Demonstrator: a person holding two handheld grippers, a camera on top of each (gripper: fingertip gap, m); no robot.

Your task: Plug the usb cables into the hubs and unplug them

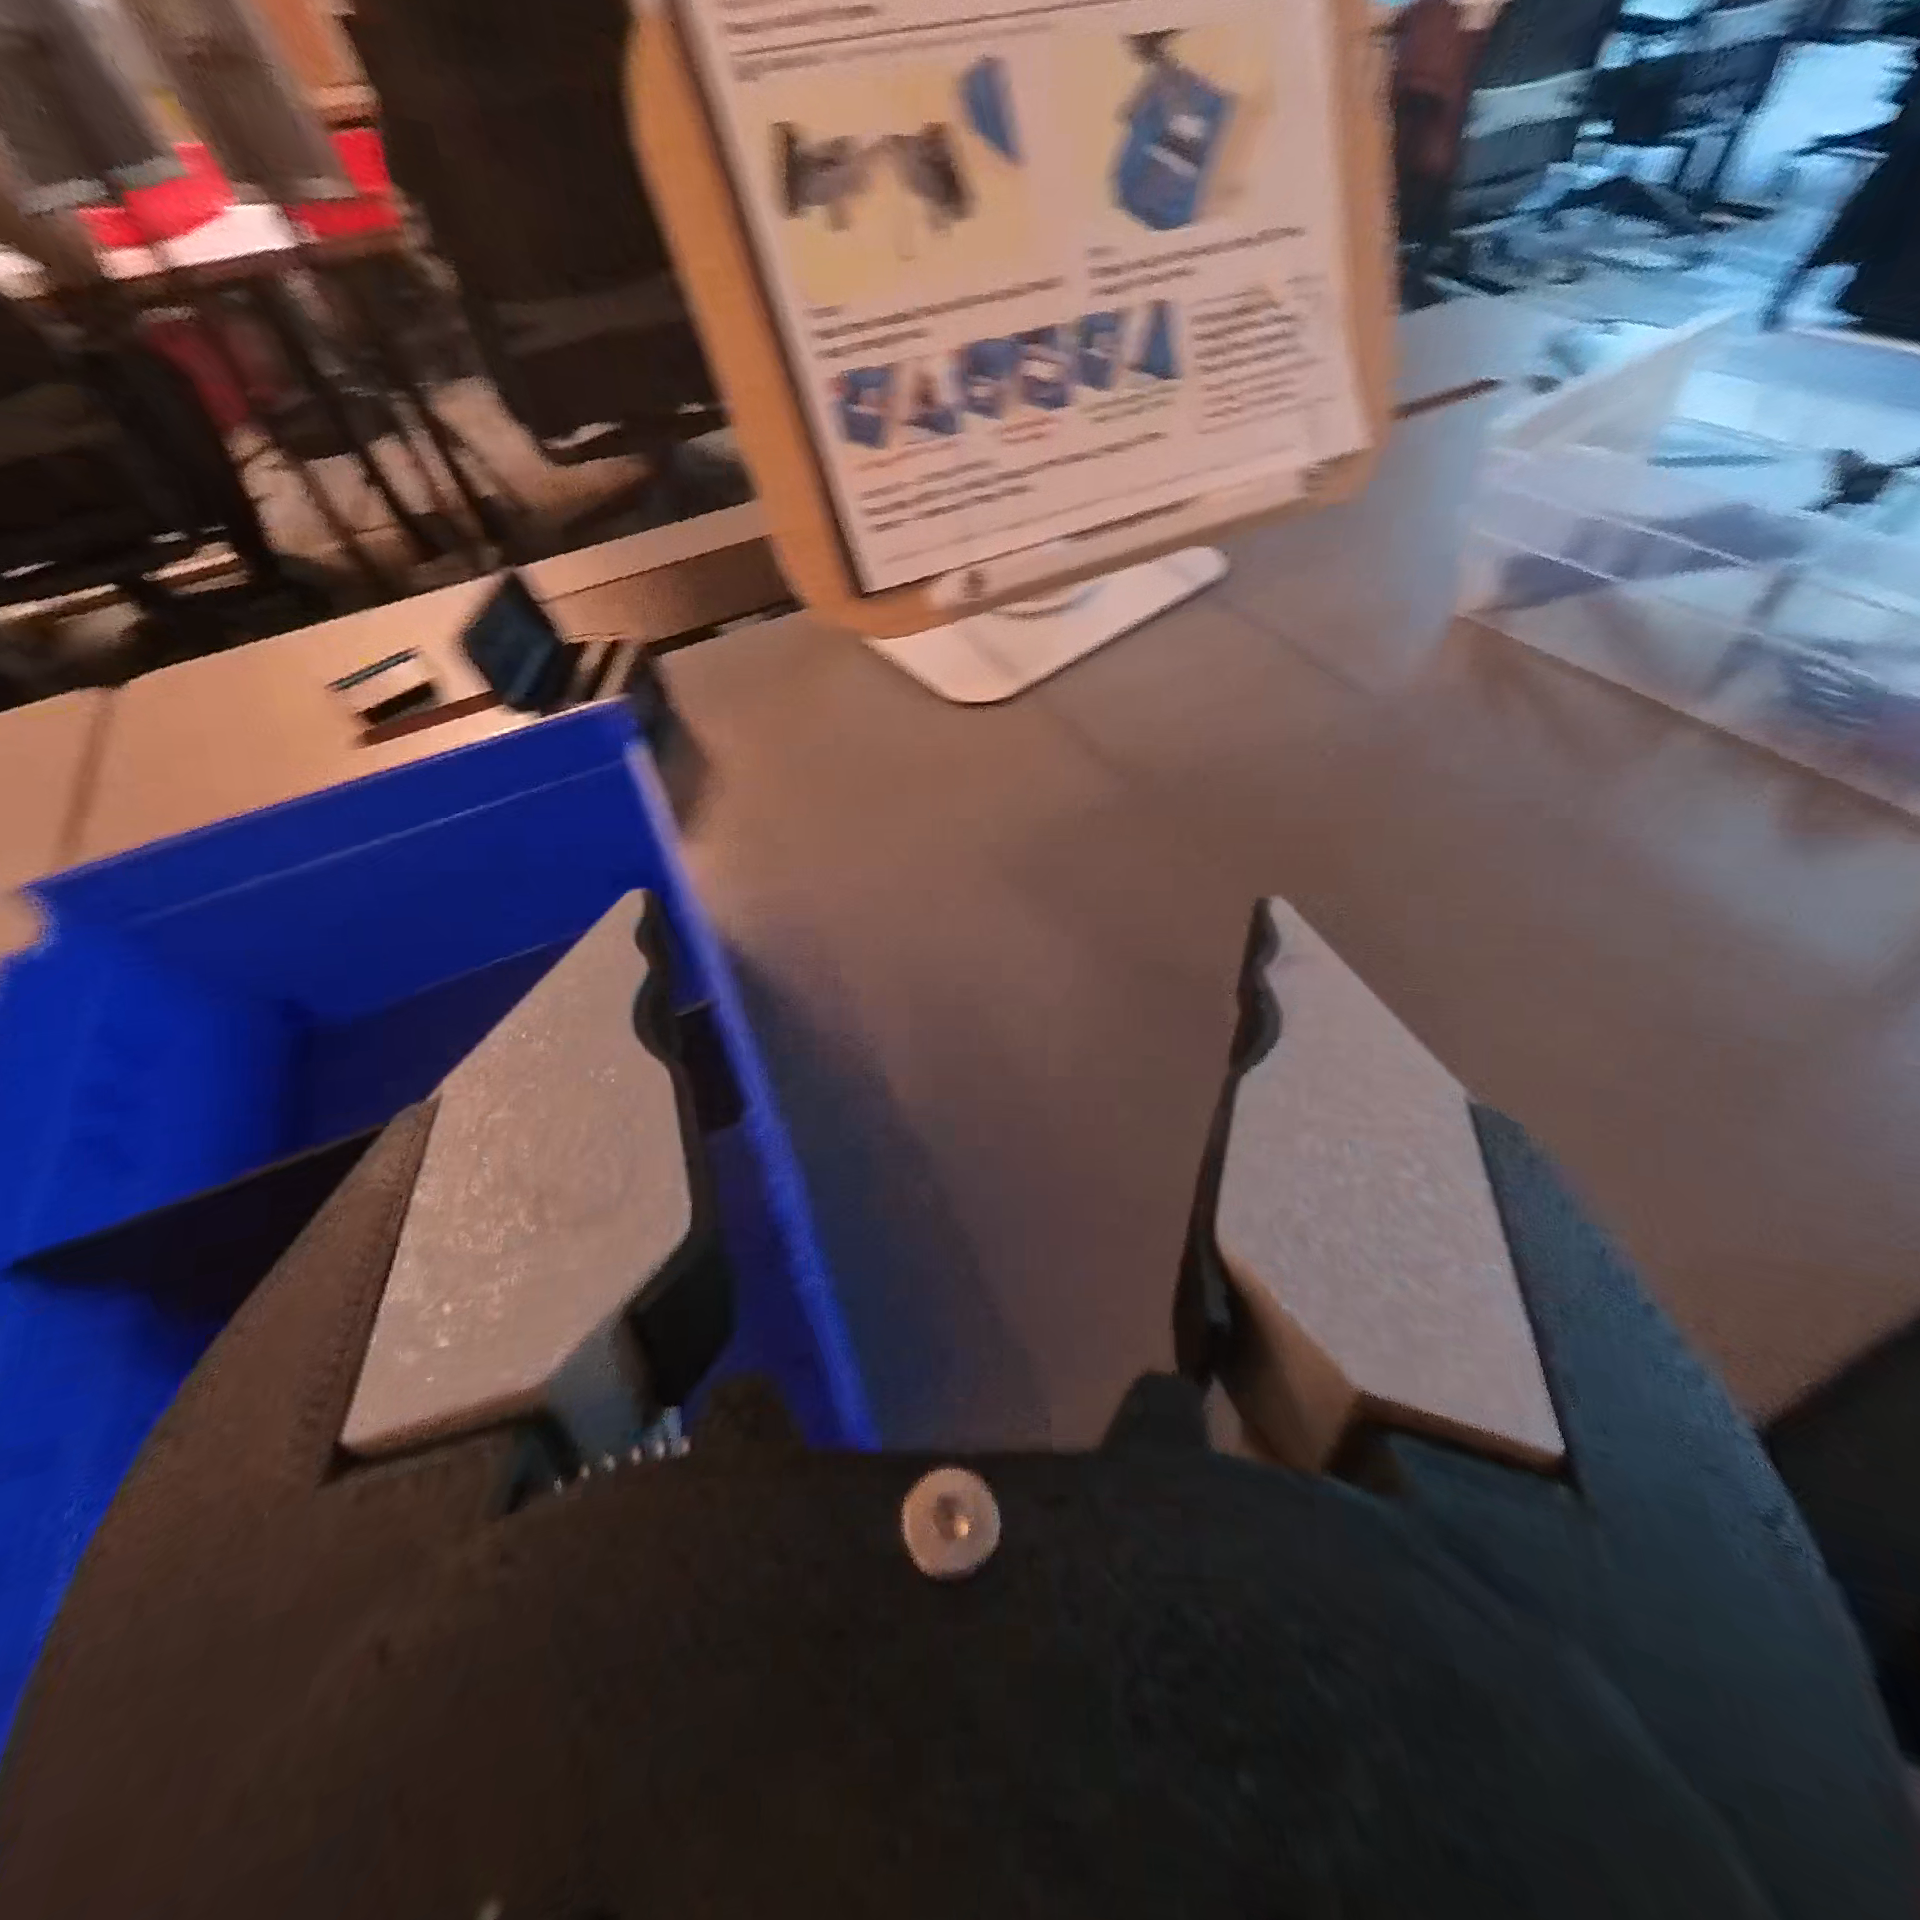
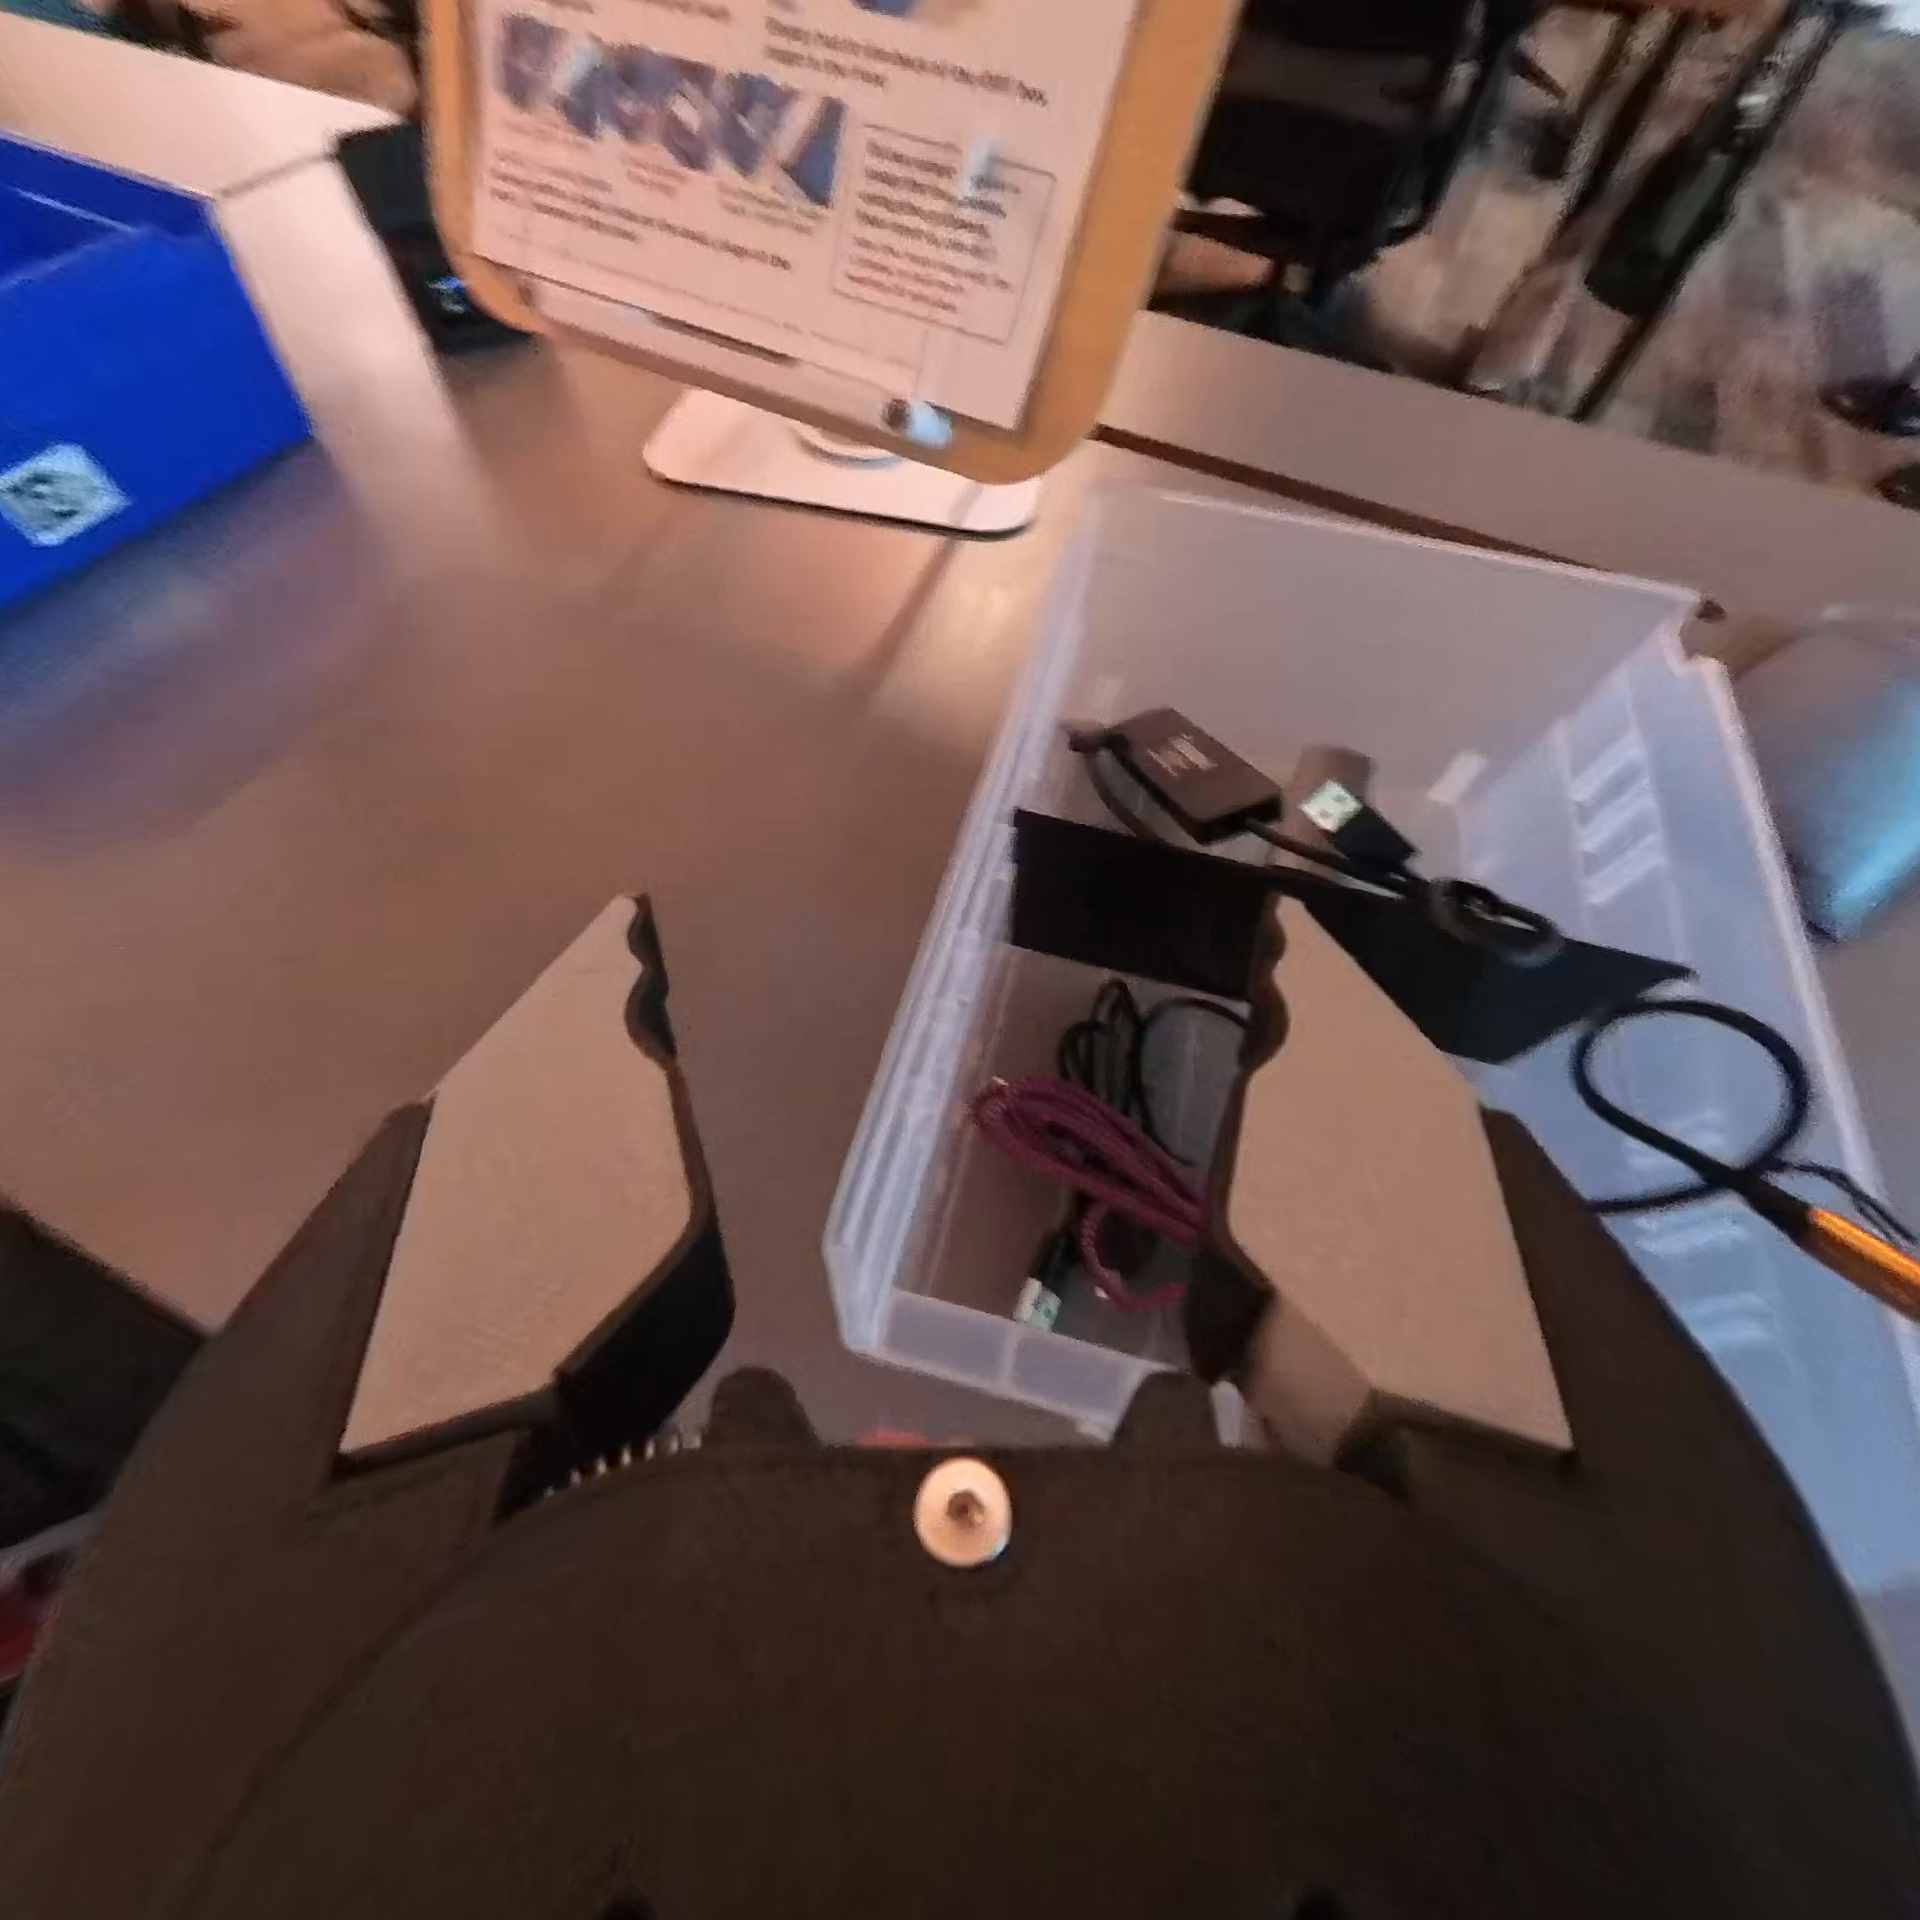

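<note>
Overhead, both empty grippers hover above a grey table [image 1: 1091, 883] in a cluttered room

Clear glossy plastic bin [image 2: 940, 1039]; braided purple cable [image 2: 1091, 1153]; matt grey table [image 2: 520, 831].

a grey-brown worktop [image 1: 1091, 883] fills the foreground, lit with a soft sheen. a tan-framed instruction board [image 1: 1023, 281] stands on a white base [image 2: 831, 468]. behind it, blurred dark table and chair legs [image 2: 1621, 208] stand on a pale floor [image 1: 582, 468].
</note>
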